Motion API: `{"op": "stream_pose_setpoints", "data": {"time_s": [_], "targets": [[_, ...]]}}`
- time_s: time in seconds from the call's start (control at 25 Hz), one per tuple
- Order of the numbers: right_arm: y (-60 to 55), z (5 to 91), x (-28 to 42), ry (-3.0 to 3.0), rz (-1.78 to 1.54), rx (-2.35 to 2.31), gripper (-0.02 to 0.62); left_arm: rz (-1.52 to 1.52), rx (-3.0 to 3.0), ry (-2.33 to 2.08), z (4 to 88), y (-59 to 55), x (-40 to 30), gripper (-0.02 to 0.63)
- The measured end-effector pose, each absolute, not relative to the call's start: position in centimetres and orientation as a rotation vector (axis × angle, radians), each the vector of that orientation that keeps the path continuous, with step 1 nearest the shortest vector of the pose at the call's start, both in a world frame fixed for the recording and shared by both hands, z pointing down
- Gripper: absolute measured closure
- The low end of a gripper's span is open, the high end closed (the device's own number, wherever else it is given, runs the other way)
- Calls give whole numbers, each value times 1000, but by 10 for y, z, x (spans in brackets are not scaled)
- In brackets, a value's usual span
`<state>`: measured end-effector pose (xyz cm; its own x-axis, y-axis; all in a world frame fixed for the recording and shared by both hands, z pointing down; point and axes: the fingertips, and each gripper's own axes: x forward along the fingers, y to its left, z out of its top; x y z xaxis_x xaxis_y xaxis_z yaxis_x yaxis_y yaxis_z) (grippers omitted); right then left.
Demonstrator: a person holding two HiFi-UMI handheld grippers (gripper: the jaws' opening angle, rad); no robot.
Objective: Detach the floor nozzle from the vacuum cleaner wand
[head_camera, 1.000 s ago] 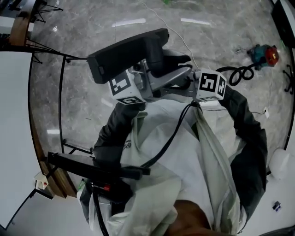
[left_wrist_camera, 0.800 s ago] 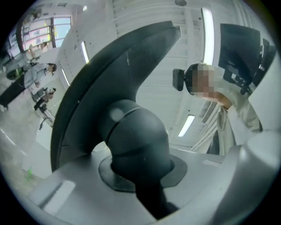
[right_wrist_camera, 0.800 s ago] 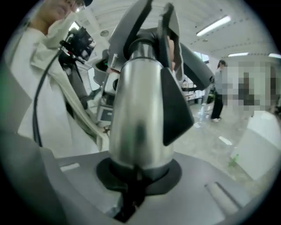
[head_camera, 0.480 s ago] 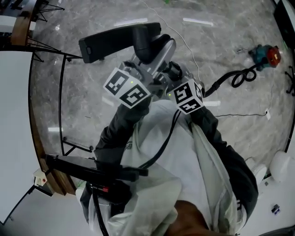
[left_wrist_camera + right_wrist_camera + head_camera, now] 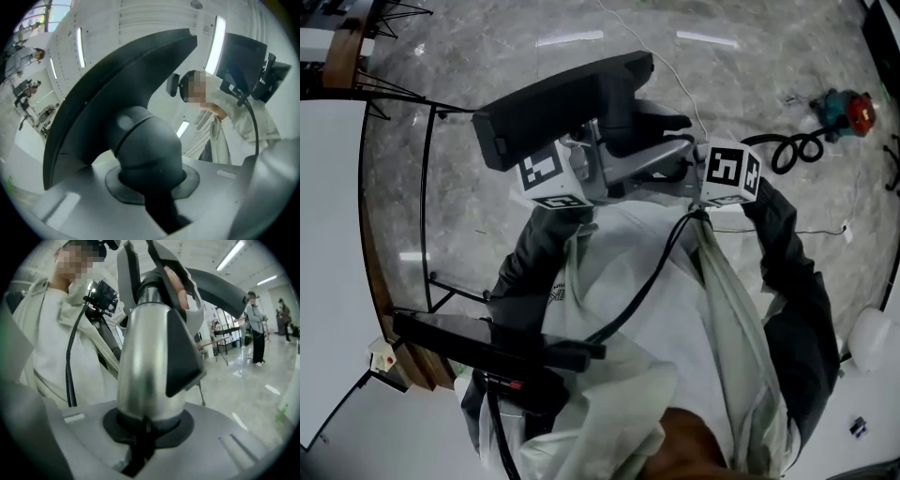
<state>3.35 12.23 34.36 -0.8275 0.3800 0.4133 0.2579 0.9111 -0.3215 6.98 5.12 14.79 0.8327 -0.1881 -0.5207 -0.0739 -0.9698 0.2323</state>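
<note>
Head view: floor nozzle [image 5: 562,105] dark, wide, flat (round neck [image 5: 143,140]) | L gripper [image 5: 151,185] clamped on neck | R gripper [image 5: 140,427] clamped on silver wand [image 5: 145,366].

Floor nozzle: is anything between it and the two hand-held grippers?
Nothing visible stands between them. The left hand-held gripper is shut on the floor nozzle at its dark neck, and the right hand-held gripper is shut on the silver wand.

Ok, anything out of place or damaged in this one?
Nothing damaged or spilled. The black floor nozzle is held tilted in the air, left gripper on its neck, right gripper on the silver wand. A coiled black cable and a red-and-teal object lie loose on the marble floor.
</note>
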Motion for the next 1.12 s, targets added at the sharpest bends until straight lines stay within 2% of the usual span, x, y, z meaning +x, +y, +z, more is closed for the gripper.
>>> {"op": "stream_pose_setpoints", "data": {"time_s": [0.2,0.44,0.56,0.72,0.96,1.04,1.12], "targets": [[104,359,15,-2561,348,-236,558,-801,2700,-549,165,18,41,537],[57,373,4,-2438,166,474,558,-617,2446,-1000,191,-17,11,540],[51,376,-1,-2398,87,632,558,-592,2433,-1044,194,-15,2,540],[74,370,-11,-2535,100,351,557,-681,2641,-802,176,13,12,535],[142,348,11,-2575,353,-502,557,-855,2819,-132,152,73,45,534],[146,352,11,-2551,437,-573,557,-866,2779,-163,159,64,40,534],[136,363,5,-2549,446,-457,557,-848,2736,-324,171,46,30,535]]}}
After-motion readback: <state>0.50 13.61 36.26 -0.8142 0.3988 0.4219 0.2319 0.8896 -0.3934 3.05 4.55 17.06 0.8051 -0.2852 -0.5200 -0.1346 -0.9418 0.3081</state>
